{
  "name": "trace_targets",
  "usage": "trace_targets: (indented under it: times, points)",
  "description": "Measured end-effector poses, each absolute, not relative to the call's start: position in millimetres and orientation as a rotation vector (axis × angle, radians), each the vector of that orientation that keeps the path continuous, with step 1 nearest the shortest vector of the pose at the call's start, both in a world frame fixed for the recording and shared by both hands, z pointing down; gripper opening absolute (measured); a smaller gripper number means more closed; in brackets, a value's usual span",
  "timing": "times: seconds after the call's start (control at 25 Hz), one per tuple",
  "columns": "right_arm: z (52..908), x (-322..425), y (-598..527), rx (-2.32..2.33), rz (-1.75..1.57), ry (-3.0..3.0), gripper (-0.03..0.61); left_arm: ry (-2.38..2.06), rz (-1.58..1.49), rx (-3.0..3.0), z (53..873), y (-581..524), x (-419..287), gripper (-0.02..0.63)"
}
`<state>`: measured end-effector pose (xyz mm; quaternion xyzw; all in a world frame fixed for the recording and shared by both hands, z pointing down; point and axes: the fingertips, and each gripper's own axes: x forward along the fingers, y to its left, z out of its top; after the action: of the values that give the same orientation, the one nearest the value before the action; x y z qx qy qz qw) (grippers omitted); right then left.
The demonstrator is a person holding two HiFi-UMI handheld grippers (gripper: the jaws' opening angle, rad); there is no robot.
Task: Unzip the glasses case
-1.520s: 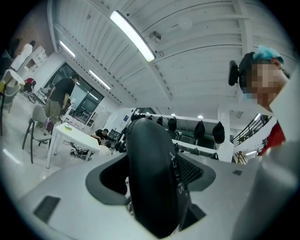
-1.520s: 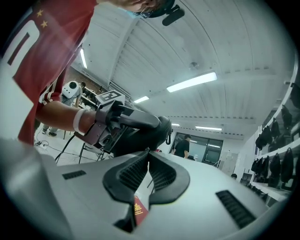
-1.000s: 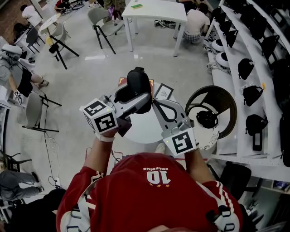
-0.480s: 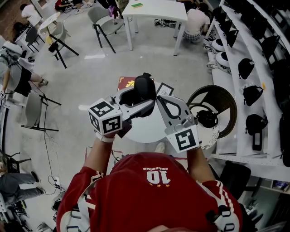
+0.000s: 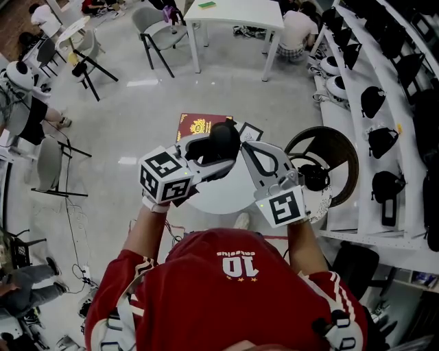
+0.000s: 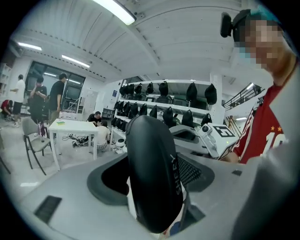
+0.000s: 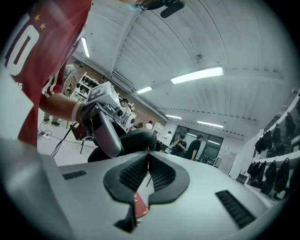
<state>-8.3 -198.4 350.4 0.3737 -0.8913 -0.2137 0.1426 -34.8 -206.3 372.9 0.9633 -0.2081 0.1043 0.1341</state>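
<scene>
The black oval glasses case (image 5: 218, 139) is clamped across its width between the jaws of my left gripper (image 5: 221, 149), above the small round white table (image 5: 218, 193). In the left gripper view the case (image 6: 152, 178) stands on edge and fills the gap of the left gripper (image 6: 153, 174). My right gripper (image 5: 241, 141) comes in from the right with its tips at the case's end. In the right gripper view its jaws (image 7: 149, 153) are closed together against the case (image 7: 130, 139), with what looks like a thin dark zipper pull pinched between them.
A red booklet (image 5: 197, 124) and a small framed picture (image 5: 250, 132) lie on the floor beyond the table. A round dark seat with a headset (image 5: 322, 164) is at the right, beside shelves of black bags (image 5: 384, 103). A white table (image 5: 236, 14), chairs and several people are further off.
Both grippers and the case have come down and nearer to the person. The left gripper has rolled, so the case lies more level. Both grips look unchanged.
</scene>
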Motion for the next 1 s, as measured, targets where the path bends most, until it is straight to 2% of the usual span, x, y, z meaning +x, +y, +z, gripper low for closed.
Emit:
trace_targets:
  times: [1.0]
  points:
    - [390, -28, -208, 0.835, -0.643, -2.411, 0.017, -0.511, 1.363, 2.872, 456, -205, -51, 0.293]
